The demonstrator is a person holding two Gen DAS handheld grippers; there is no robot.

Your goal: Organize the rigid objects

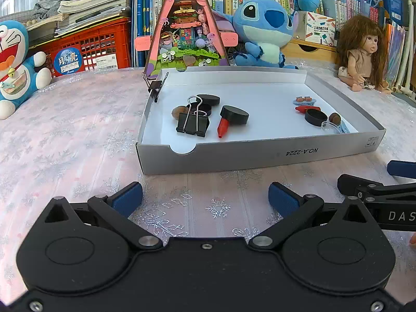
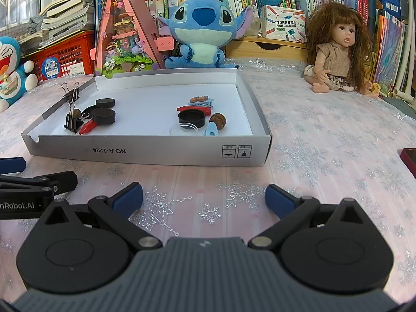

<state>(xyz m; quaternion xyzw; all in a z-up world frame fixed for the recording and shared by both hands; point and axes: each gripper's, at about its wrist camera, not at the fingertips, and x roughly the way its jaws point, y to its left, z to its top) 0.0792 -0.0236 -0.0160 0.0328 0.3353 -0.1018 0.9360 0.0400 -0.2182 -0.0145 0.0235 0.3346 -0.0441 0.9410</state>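
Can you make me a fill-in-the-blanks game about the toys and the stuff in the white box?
1. The big black binder clip lies inside the white ____.
2. Both the left gripper and the right gripper are ____, holding nothing.
3. The doll with long brown hair is ____ on the table.
4. The cone sticking out under a black disc is coloured ____.

Missing words: box; open; sitting; red
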